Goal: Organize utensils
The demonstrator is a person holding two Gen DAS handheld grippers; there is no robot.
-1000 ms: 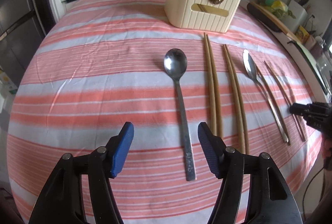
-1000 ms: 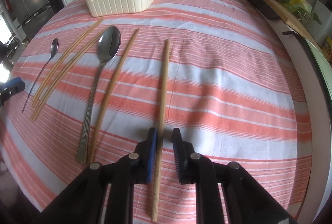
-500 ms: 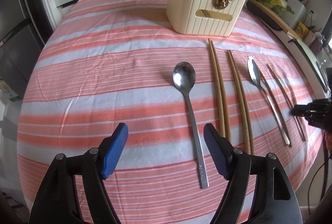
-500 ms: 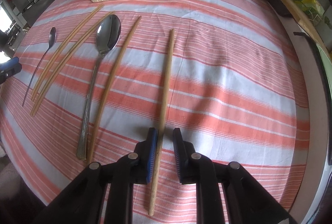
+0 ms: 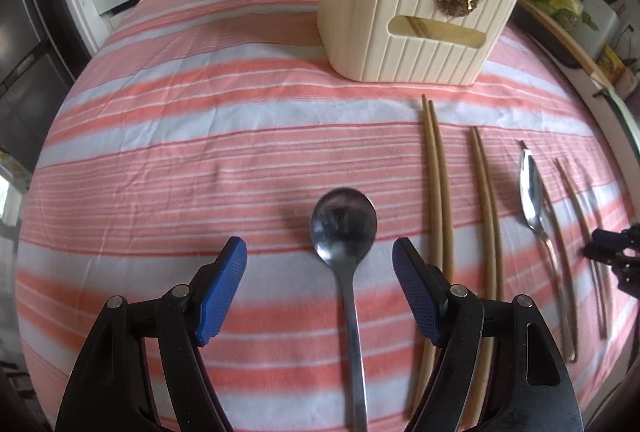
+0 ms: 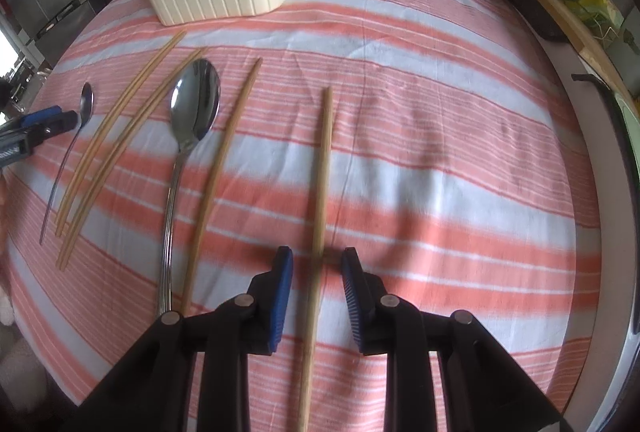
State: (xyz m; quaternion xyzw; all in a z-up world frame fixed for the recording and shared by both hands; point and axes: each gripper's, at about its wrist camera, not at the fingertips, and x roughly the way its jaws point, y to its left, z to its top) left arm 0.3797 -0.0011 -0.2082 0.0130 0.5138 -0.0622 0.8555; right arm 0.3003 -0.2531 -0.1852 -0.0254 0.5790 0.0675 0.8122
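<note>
Both grippers were poised over the striped cloth of the table (image 5: 160, 136). The left gripper (image 5: 320, 296) was held wide open, nothing between its pads but the neck of the round spoon (image 5: 344, 228) lying below. The right gripper (image 6: 316, 292) had just been opening; the single chopstick (image 6: 322, 184) lay between its parted pads, seemingly untouched. The cream holder (image 5: 404, 20) stood near the far edge. For a sound pick, each gripper would best be lowered squarely astride its utensil and closed across the shaft, clear of the neighbouring chopstick pair (image 5: 438, 192), so that nothing was dragged along.
</note>
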